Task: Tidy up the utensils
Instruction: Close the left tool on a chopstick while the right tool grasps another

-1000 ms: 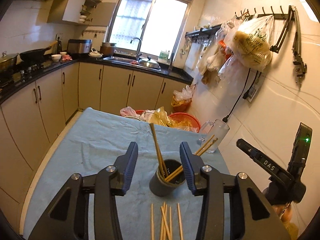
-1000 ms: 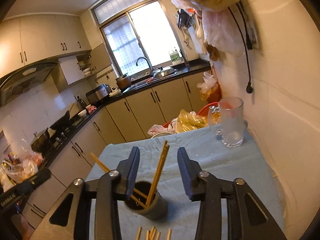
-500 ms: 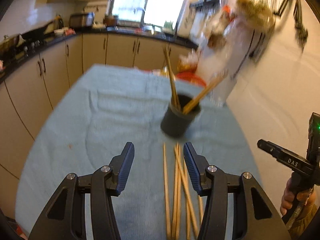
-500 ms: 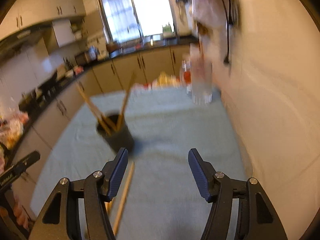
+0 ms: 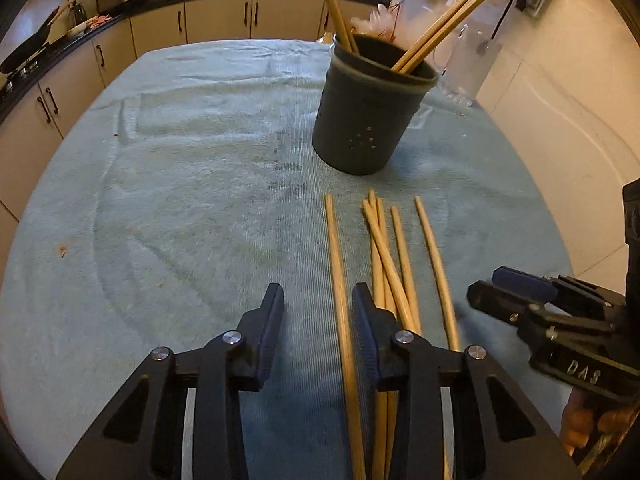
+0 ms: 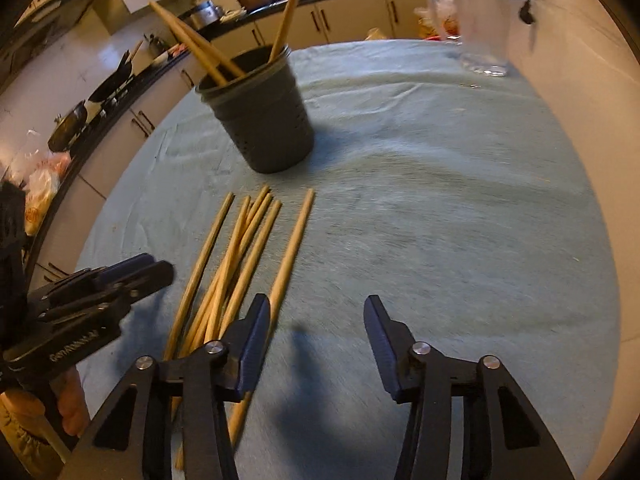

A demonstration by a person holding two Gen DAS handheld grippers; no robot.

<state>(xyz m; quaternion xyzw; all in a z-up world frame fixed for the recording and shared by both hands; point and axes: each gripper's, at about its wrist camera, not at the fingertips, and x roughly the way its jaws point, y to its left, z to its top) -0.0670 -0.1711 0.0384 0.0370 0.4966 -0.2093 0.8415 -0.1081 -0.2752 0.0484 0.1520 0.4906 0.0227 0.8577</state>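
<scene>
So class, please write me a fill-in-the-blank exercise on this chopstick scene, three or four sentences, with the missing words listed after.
1. The loose chopsticks lie on a blue ____.
2. The dark cup already holds ____ chopsticks.
3. Both the left gripper and the right gripper are ____, holding nothing.
4. The clear glass jug stands at the table's far end, beside the ____.

Missing words: cloth; three; open; wall
</scene>
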